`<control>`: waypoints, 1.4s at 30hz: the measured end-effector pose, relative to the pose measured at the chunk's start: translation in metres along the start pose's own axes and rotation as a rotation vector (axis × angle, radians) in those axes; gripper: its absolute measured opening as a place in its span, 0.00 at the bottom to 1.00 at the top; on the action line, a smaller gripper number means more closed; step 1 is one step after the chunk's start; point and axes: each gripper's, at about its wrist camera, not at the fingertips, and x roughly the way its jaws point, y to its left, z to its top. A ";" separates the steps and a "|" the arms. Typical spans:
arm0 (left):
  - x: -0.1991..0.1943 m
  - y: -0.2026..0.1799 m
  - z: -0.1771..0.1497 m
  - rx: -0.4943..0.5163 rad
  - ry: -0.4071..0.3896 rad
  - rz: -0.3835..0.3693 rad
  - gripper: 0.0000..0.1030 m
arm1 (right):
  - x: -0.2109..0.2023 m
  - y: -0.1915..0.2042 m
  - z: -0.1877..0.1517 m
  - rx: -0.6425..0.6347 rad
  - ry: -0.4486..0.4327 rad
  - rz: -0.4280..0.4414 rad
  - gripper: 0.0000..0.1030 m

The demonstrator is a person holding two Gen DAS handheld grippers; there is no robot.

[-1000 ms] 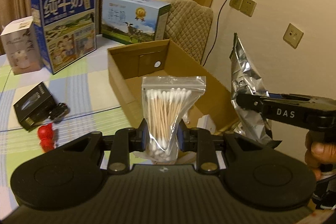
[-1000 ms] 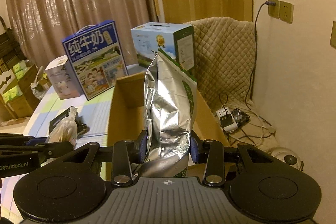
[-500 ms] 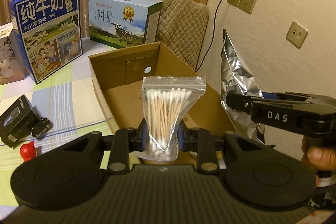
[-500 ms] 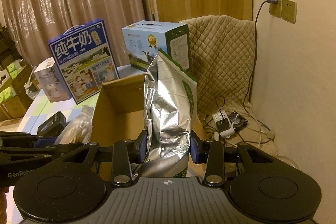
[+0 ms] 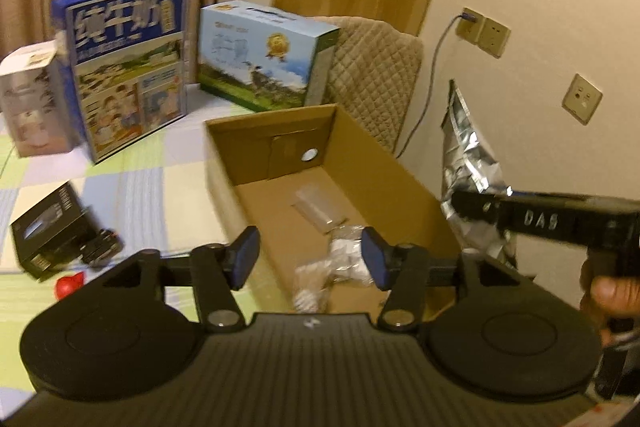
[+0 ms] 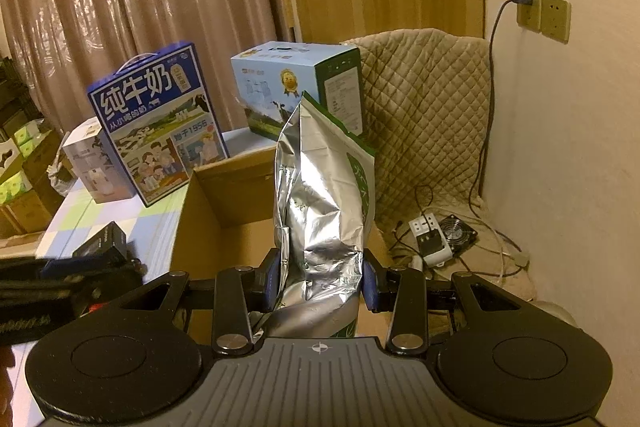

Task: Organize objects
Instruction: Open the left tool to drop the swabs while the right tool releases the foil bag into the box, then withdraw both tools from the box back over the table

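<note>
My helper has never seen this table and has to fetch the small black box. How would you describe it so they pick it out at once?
Start at the open cardboard box on the checked tablecloth. Look to its left in the left wrist view, nearer than the tall blue milk carton: the black box lies flat there. It is the only black, low box; its neighbours are a small red object and upright, colourful cartons.

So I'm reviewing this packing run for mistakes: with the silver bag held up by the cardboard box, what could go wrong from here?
1. The right gripper holds the foil bag low down, so the tall top may flop or slip.
2. The foil bag seems to sit near the cardboard box's right wall; lowered there, it may catch the rim.
3. The left gripper is opening, nothing between its fingers; the swab bag in the box below could get crushed by the foil bag.
</note>
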 end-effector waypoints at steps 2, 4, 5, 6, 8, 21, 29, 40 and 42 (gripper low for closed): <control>-0.006 0.008 -0.006 -0.013 -0.002 0.026 0.55 | 0.002 0.003 0.002 0.001 0.001 0.008 0.36; -0.012 0.016 -0.012 -0.027 -0.004 0.044 0.57 | 0.004 0.006 0.005 0.005 0.001 0.018 0.36; -0.014 0.020 -0.014 -0.032 -0.001 0.048 0.57 | 0.005 0.007 0.007 0.012 -0.003 0.023 0.37; -0.016 0.024 -0.016 -0.037 0.003 0.053 0.57 | 0.007 0.008 0.009 0.020 -0.009 0.026 0.37; -0.020 0.032 -0.020 -0.048 0.009 0.066 0.60 | 0.010 0.007 0.013 0.044 -0.027 0.062 0.48; -0.060 0.072 -0.052 -0.095 0.012 0.124 0.79 | -0.012 0.011 -0.010 0.151 -0.019 0.091 0.62; -0.098 0.097 -0.074 -0.108 0.002 0.169 0.89 | -0.027 0.048 -0.040 0.164 0.022 0.166 0.62; -0.148 0.151 -0.097 -0.171 -0.024 0.278 0.99 | -0.034 0.112 -0.058 0.076 0.061 0.243 0.62; -0.155 0.160 -0.101 -0.188 -0.031 0.288 0.99 | -0.030 0.122 -0.060 0.057 0.074 0.245 0.62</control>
